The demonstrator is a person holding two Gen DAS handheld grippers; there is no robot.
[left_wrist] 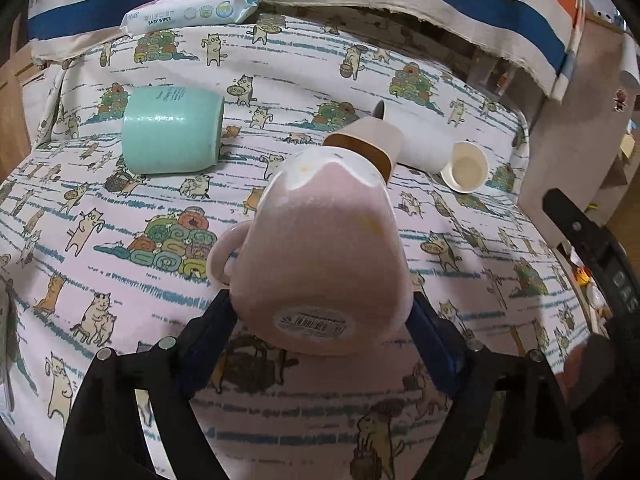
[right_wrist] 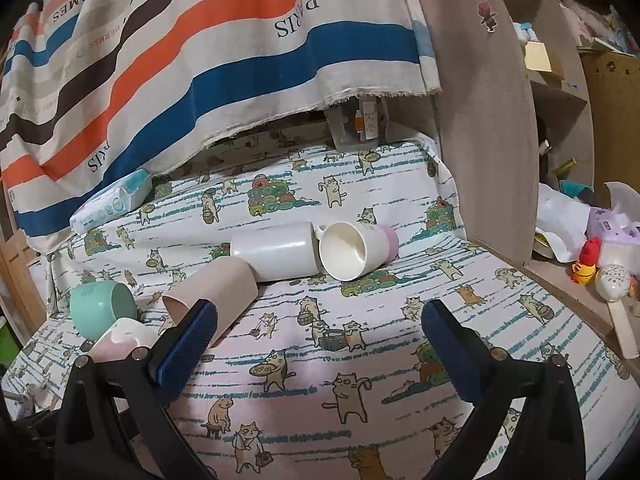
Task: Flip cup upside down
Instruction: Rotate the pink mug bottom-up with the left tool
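My left gripper (left_wrist: 322, 312) is shut on a pink mug (left_wrist: 320, 248). Its blue pads press both sides near the mug's base. The base with its barcode sticker faces the camera, the mouth points away and down, and the handle is on the left. The same mug shows in the right wrist view (right_wrist: 124, 340) at the lower left, behind my left finger. My right gripper (right_wrist: 320, 324) is open and empty above the cat-print cloth (right_wrist: 320, 380).
Other cups lie on their sides: a mint cup (left_wrist: 172, 132) (right_wrist: 102, 304), a beige cup (left_wrist: 372, 140) (right_wrist: 216, 292), a tall white cup (left_wrist: 424, 144) (right_wrist: 276, 250) and a small white cup (left_wrist: 466, 166) (right_wrist: 352, 250). A baby wipes pack (left_wrist: 192, 10) lies at the back. A shelf wall (right_wrist: 492, 120) stands right.
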